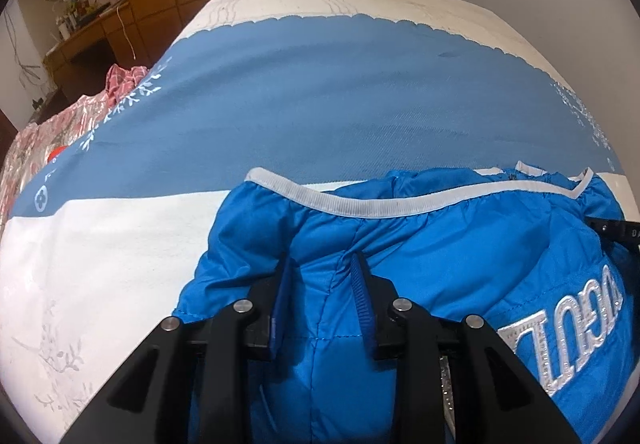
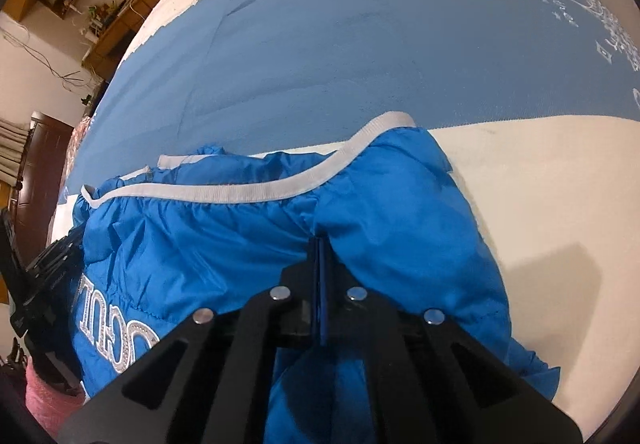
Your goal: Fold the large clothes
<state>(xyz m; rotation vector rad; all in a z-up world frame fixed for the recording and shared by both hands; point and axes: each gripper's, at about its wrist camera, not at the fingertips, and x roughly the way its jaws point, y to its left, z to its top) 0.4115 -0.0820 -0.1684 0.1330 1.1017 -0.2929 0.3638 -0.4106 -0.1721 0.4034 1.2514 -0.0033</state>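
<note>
1. The work surface was a bed (image 1: 120,244) covered by a cream sheet with one broad blue band (image 1: 320,96) running across it.
2. One garment was present: a blue padded jacket (image 1: 440,264) with grey-white binding (image 1: 360,206) along its far edge and embroidered silver lettering (image 1: 568,332). It lay on the cream part of the sheet at the near side of the bed, its bound edge reaching the border of the blue band.
3. Two hand-held grippers were in use, one at each side of the jacket.
4. The left gripper (image 1: 324,268) stood with its jaws partly apart. A ridge of jacket fabric rose between the two blue pads (image 1: 362,296); whether the pads pressed on it could not be told.
5. The right gripper (image 2: 321,244) was fully closed. Its pads met at a crease of the jacket, and a thin pinch of fabric appeared to be held there, though the contact point was partly hidden.
6. Both grippers pointed steeply down at the bed. Probable reason: a hold near each side lets the padded layer be laid down flat and evenly.
7. In the right wrist view the left gripper's black frame (image 2: 44,272) showed beside the lettering (image 2: 116,340), which confirmed that the two tools were on the same garment.
8. Other items: one heap of red patterned cloth (image 1: 120,78) at the bed's left edge.
</note>
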